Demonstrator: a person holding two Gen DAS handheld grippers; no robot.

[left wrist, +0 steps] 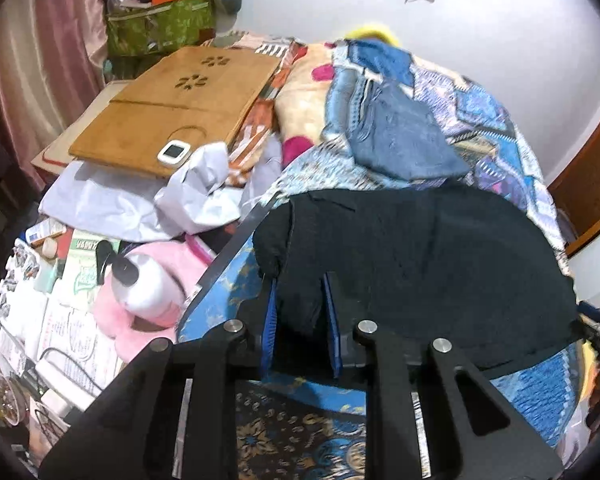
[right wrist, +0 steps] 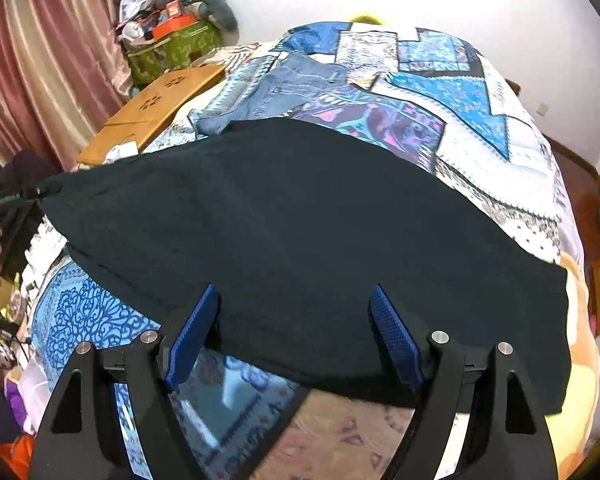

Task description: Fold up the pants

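Dark navy pants lie spread across the patchwork bedspread; they also show in the left wrist view. My left gripper is shut on the pants' left end, with a fold of cloth pinched between the blue pads. In the right wrist view that end is lifted at the far left. My right gripper is open, its blue pads wide apart over the pants' near edge, holding nothing.
Folded blue jeans lie farther back on the bed. A wooden lap tray with a small white device sits left, beside white cloth, a pink plush toy and clutter. Curtains hang at the left.
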